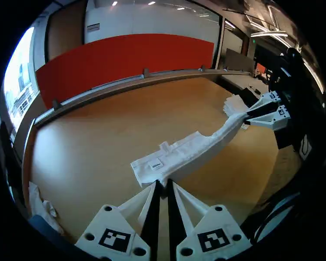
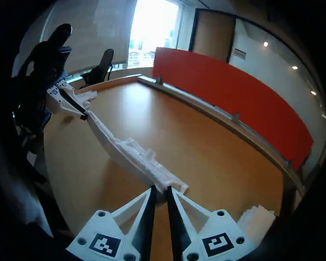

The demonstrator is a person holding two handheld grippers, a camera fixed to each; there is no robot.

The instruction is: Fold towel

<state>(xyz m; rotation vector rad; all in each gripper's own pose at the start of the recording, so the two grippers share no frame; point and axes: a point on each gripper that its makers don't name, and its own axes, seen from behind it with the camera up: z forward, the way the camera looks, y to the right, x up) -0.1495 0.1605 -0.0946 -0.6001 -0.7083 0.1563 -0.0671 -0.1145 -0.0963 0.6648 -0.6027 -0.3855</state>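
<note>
Towel hangs over the bench, one end clamped in the left gripper and the other in the right gripper, presumably stretched taut so its edges align for folding.

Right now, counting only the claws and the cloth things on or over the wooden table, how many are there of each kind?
Claws: 2, the left claw and the right claw
White towel stretched between them: 1
Other white cloth heaps: 2
Total: 5
</note>
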